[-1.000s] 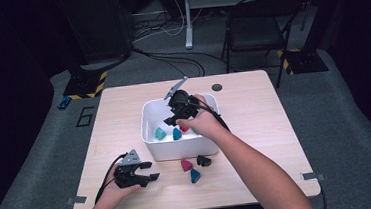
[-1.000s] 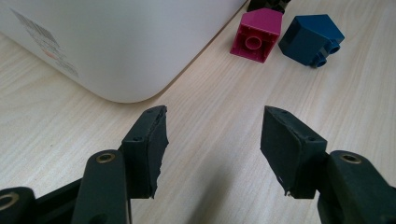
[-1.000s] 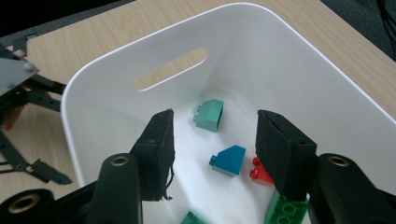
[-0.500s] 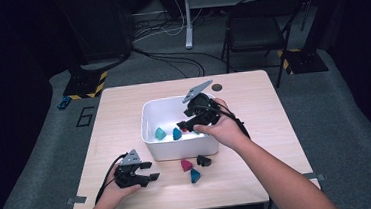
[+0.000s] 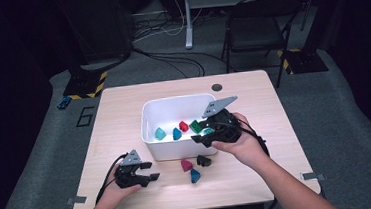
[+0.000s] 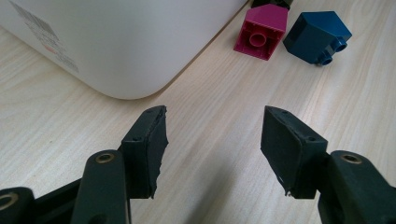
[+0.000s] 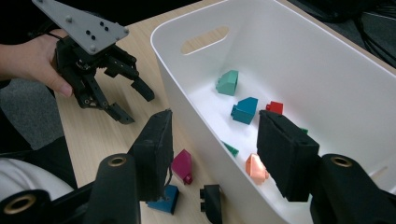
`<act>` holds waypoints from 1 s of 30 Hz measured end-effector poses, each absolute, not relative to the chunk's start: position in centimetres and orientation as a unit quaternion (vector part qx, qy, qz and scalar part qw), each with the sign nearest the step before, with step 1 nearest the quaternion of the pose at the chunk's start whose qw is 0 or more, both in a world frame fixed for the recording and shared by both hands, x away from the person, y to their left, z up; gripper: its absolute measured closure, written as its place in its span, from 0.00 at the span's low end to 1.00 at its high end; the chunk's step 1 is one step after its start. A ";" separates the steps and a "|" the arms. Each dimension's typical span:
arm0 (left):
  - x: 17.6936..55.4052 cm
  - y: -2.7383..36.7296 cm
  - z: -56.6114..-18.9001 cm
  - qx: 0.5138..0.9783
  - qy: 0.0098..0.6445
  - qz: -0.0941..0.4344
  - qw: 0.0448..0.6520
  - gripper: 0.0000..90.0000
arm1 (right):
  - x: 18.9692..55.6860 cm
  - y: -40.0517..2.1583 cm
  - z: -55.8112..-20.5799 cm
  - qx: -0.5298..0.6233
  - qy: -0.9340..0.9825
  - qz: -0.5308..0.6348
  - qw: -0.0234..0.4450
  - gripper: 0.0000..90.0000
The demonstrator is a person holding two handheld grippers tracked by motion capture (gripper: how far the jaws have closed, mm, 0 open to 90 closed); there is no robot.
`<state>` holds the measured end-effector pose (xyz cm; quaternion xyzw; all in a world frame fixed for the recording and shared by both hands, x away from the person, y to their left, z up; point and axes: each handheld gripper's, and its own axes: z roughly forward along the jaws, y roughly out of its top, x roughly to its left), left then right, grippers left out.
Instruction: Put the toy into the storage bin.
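A white bin (image 5: pixel 147 118) stands mid-table and holds teal (image 7: pixel 228 82), blue (image 7: pixel 245 110), red (image 7: pixel 274 107), green (image 7: pixel 229 149) and salmon (image 7: pixel 256 168) bricks. My right gripper (image 5: pixel 202 138) hovers over the bin's near right corner. It is open with nothing in it, and its jaws straddle the bin wall (image 7: pixel 187 88) in the right gripper view (image 7: pixel 217 135). On the table in front of the bin lie a magenta brick (image 5: pixel 186 165), a black brick (image 5: pixel 203 160) and a dark blue brick (image 5: pixel 195 175). My left gripper (image 5: pixel 151 171) rests open on the table left of them (image 6: pixel 212 126).
The wooden table (image 5: pixel 253 104) has bare room to the right and left of the bin. A small dark round grommet (image 5: pixel 217 87) sits near the far edge. A chair (image 5: pixel 255 24) and cables lie on the floor beyond.
My right gripper has moved from over the middle of the bin to its near right corner, rightward and toward the person. The left gripper has stayed put.
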<state>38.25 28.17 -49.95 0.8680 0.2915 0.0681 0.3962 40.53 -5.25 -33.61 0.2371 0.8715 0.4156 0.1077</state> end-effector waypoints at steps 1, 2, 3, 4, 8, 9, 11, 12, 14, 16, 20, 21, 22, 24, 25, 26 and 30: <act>38.2 28.1 -50.0 0.868 0.292 0.069 0.397 0.45 | 40.3 -5.6 -33.8 0.241 0.870 0.417 0.108 0.50; 38.2 28.1 -50.0 0.867 0.292 0.071 0.398 0.45 | 40.1 -5.8 -34.0 0.245 0.869 0.416 0.108 0.50; 38.2 28.1 -50.0 0.867 0.291 0.070 0.398 0.45 | 40.0 -6.0 -34.1 0.244 0.869 0.416 0.110 0.50; 38.2 28.1 -50.0 0.868 0.289 0.071 0.397 0.45 | 39.9 -6.3 -34.4 0.247 0.868 0.415 0.114 0.50; 38.3 28.1 -50.0 0.869 0.289 0.070 0.395 0.45 | 39.3 -7.3 -35.6 0.263 0.861 0.419 0.119 0.50; 38.3 28.1 -50.0 0.869 0.290 0.069 0.395 0.45 | 39.2 -7.5 -36.0 0.266 0.859 0.422 0.118 0.50; 38.3 28.1 -50.0 0.869 0.290 0.069 0.395 0.45 | 38.8 -7.7 -36.8 0.272 0.858 0.420 0.119 0.51; 38.3 28.1 -50.0 0.869 0.290 0.069 0.395 0.45 | 38.6 -7.8 -37.3 0.271 0.857 0.421 0.122 0.51; 38.3 28.0 -50.0 0.869 0.290 0.069 0.395 0.45 | 38.3 -7.9 -38.4 0.278 0.856 0.420 0.117 0.51; 38.2 28.0 -50.1 0.867 0.292 0.069 0.397 0.45 | 38.1 -7.9 -39.4 0.283 0.858 0.414 0.115 0.51; 38.2 27.9 -50.1 0.867 0.292 0.071 0.397 0.45 | 37.9 -7.7 -41.1 0.285 0.861 0.405 0.116 0.51; 38.2 27.9 -50.1 0.867 0.293 0.072 0.397 0.45 | 37.9 -7.6 -41.5 0.286 0.862 0.402 0.117 0.52; 38.2 27.9 -50.1 0.867 0.293 0.071 0.397 0.45 | 37.9 -7.6 -41.8 0.285 0.862 0.402 0.118 0.52; 38.2 27.9 -50.1 0.869 0.291 0.070 0.395 0.45 | 38.0 -7.5 -42.5 0.282 0.863 0.401 0.119 0.52; 38.2 28.0 -50.1 0.869 0.291 0.068 0.393 0.45 | 38.0 -7.4 -42.8 0.282 0.863 0.401 0.120 0.52; 38.2 27.9 -50.1 0.868 0.292 0.069 0.396 0.45 | 38.1 -7.3 -43.2 0.284 0.864 0.399 0.119 0.52; 38.2 27.9 -50.2 0.866 0.293 0.071 0.398 0.45 | 38.3 -7.1 -44.7 0.292 0.863 0.394 0.117 0.52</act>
